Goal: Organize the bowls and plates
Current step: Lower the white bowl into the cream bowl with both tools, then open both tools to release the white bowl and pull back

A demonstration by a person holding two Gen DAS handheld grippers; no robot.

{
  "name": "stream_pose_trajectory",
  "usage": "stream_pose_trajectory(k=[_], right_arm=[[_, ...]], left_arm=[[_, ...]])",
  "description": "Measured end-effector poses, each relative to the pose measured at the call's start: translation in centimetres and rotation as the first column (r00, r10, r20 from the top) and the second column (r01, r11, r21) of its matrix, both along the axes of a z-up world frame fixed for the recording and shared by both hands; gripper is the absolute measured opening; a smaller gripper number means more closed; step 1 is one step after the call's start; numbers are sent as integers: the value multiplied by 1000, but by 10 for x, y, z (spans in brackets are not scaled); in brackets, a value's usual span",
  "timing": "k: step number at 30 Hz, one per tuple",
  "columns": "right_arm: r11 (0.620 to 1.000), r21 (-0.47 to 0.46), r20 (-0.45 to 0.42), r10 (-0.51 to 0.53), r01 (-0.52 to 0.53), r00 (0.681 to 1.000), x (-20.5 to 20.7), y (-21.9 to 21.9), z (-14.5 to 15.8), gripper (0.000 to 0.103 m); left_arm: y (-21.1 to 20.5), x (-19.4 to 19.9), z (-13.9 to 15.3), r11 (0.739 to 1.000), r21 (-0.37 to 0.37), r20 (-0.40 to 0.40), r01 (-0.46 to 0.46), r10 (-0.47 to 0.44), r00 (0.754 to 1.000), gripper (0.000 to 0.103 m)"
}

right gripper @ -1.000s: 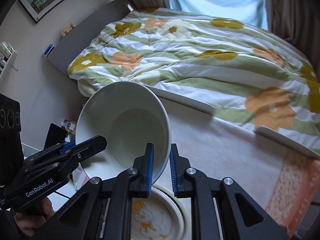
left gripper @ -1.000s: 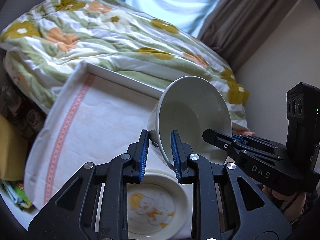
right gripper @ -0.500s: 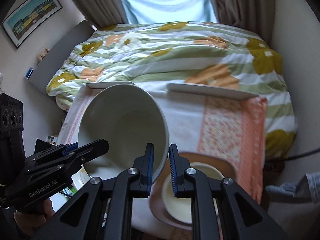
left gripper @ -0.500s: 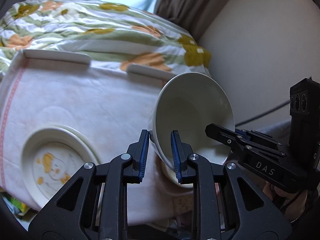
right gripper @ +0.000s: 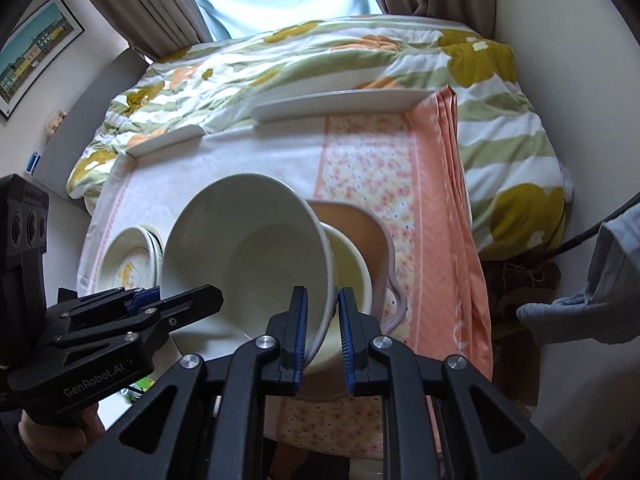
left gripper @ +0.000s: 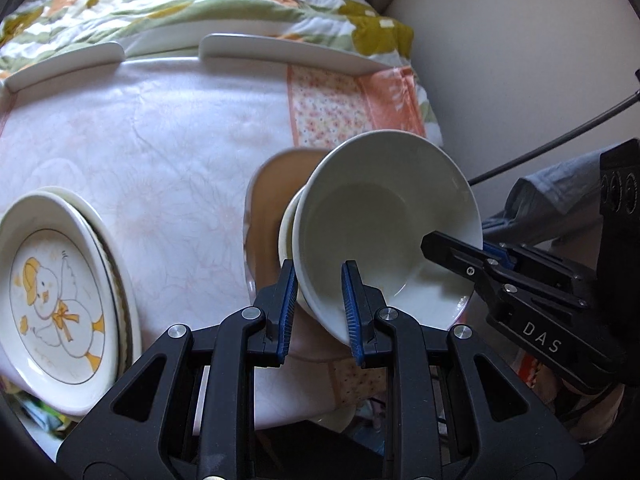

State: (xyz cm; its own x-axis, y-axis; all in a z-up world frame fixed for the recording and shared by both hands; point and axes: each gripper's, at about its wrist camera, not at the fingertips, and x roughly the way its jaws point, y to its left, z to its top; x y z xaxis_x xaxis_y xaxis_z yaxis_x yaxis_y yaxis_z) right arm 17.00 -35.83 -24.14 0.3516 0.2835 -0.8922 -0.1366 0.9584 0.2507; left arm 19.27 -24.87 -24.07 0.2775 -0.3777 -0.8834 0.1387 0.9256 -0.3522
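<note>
White cloth with a peach flowered band covers the desk (left gripper: 168,152), which stands against a bed with a flowered quilt (right gripper: 320,56). Plain, glossy and deep, the off-white bowl (left gripper: 384,216) hangs tilted above a brown plate (left gripper: 272,200) carrying a smaller cream bowl (right gripper: 352,272). Left gripper (left gripper: 320,300) and right gripper (right gripper: 323,328) each clench its rim. Duck-printed plates (left gripper: 52,288) sit stacked left. Grippers read "GenRobot.AI" and "DAS".

Black hand-held gripper (left gripper: 320,304) — blue pads (left gripper: 289,312), silver screws, "DAS" marking
</note>
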Motion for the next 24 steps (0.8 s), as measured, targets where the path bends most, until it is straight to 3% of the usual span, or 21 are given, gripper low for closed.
stream_pose_trajectory(k=[12,24], right_arm=[[1000,-30,9,7,-7,1000,-4,-4,-14,14],[999,-45,-28,-8,7,1000,-4,-8,-21,14]], left_arm=[[-12,5,-9,992,123,19,38,-40,999,20],[-19,9,-8,982,183,46,55,-65,997,20]])
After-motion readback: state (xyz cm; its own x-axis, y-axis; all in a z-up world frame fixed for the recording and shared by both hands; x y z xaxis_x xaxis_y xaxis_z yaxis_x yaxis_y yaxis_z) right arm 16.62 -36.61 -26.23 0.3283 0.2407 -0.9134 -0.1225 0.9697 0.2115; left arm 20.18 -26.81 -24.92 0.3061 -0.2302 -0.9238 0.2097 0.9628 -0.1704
